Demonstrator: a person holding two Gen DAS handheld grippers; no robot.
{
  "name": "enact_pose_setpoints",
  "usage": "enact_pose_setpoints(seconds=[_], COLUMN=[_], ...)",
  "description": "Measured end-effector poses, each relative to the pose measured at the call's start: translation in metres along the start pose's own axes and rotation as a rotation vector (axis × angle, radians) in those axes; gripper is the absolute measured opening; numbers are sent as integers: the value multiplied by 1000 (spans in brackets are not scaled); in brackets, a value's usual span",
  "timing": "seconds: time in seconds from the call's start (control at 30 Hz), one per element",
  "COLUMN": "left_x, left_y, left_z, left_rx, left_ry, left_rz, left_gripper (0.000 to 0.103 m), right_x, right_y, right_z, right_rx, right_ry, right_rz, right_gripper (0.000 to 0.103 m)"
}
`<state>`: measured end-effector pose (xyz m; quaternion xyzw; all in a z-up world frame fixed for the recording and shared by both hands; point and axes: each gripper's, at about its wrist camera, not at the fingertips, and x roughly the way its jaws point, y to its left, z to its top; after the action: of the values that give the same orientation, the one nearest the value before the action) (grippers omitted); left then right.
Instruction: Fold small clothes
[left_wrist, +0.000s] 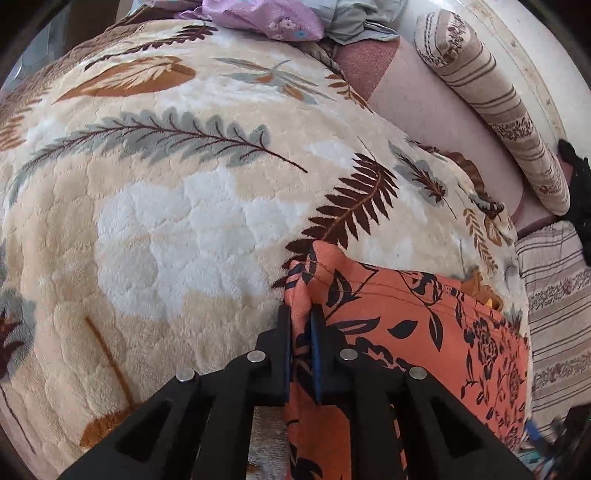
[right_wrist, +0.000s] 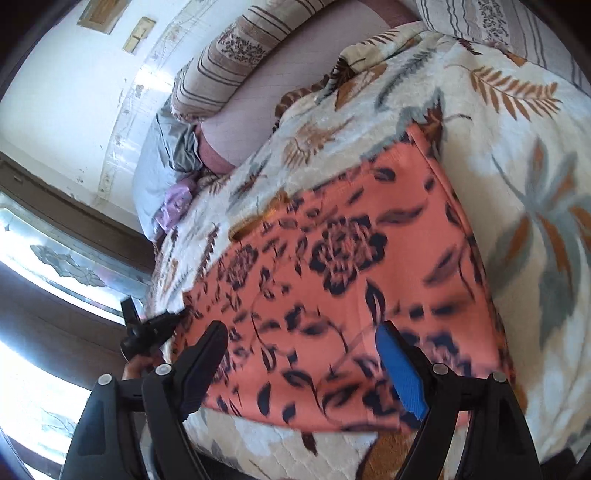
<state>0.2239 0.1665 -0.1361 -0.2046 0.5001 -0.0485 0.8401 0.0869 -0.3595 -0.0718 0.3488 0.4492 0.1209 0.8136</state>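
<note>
Orange floral garment (right_wrist: 343, 280) is lying flat across the leaf-patterned blanket (left_wrist: 166, 206), filling the middle of the right wrist view. Left gripper (left_wrist: 300, 332) is pinching a bunched edge of it, low in its frame. Right gripper (right_wrist: 306, 350) is hovering above the cloth, fingers spread wide, gripping nothing. Striped bolster (left_wrist: 491, 103) is resting at upper right, against the wall.

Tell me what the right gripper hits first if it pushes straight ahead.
Most likely the orange floral garment spread on the leaf-print blanket: the open right gripper hovers over it, though the depth is uncertain.
</note>
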Motion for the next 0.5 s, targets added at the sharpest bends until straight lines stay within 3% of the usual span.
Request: enact_pose_setpoints(seconds=[0.07,0.23,0.27,0.33,0.43,0.5], left_x=[6,9,9,8,8,8], left_y=[-5,-8,-7,-5,-5,-4], left_z=[3,4,3,3,3,2], left_rx=[9,25,26,22,21,20], left_ry=[-2,-9,-10,-11,-11,-13], left_rz=[7,8,5,-2,-2,-2], left_gripper=[13,13,13,13,13,14], right_x=[6,45,54,71,70,71], right_y=[-5,-31,-40,-77,-120,-107], right_z=[27,87,97,117,125,126], right_rx=[40,144,155,226,456,400], right_ry=[3,105,110,70,-51,-31], right_rz=[56,207,186,38,162,117], right_gripper=[85,85,85,85,81,81])
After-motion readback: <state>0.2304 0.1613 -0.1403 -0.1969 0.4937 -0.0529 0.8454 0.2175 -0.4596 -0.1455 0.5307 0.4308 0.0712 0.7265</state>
